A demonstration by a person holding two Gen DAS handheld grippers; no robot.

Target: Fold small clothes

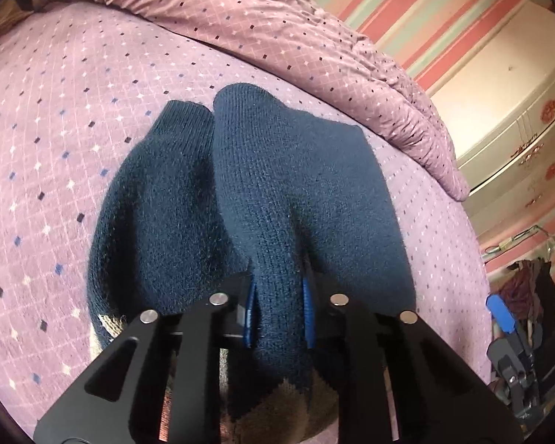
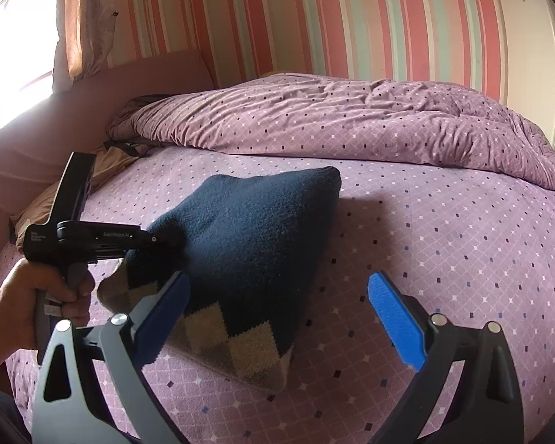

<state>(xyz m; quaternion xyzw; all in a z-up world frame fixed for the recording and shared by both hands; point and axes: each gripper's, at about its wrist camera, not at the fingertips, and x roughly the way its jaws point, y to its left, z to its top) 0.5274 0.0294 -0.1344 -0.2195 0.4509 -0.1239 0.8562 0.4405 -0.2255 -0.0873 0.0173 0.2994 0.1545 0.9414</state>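
Two tongs in view, one garment. Dark navy knitted sweater (image 2: 248,244) with a tan and grey diamond band along its lower part lies on the bed (image 2: 444,259), on the lilac dotted sheet, toward the near edge and well short of the rumpled duvet (image 2: 351,118) heaped along the far side.

Left tongs (image 1: 279,310): pressed together on a raised ridge of the navy knit; blue pads (image 1: 249,309) bear on the fabric from both sides, and the fold stands up between them. In the right wrist view the same tool comes in from the left side of the bed, gripped by the person's left hand (image 2: 37,296), its tip buried in the sweater's left part.

Right tongs (image 2: 277,318): spread wide, blue pads well apart. Left pad overlaps the sweater's near-left part in the picture; contact cannot be told. Right pad hangs over bare sheet, clear of the knit.

Garment shape: bunched and lifted at the pinch, sloping away to a corner toward the duvet. Two rounded navy lobes show side by side in the left wrist view, pointing to the far edge.

Background: striped pink wall (image 2: 351,18), bright window at the left.
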